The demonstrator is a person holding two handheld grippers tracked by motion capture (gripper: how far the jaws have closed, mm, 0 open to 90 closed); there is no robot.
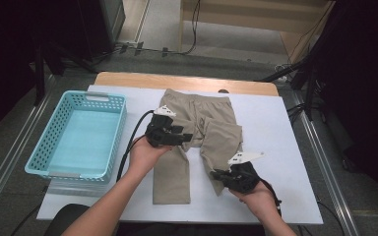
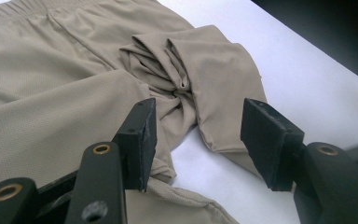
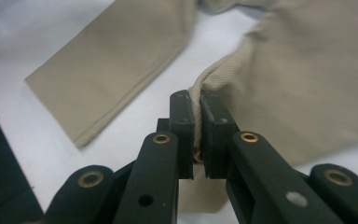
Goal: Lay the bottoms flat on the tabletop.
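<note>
- Trousers (image 1: 192, 132), beige, lie flat on the white table (image 1: 275, 128), one leg folded up.
- Right gripper (image 3: 196, 135): jaws pressed together, pinching that folded leg's edge.
- Left gripper (image 2: 198, 140): jaws spread apart over the crotch area, pads off the cloth.
- Blue basket (image 1: 39, 147) stands left, apart.

No readable text, label, brand, number or sign on anything in any view.
</note>
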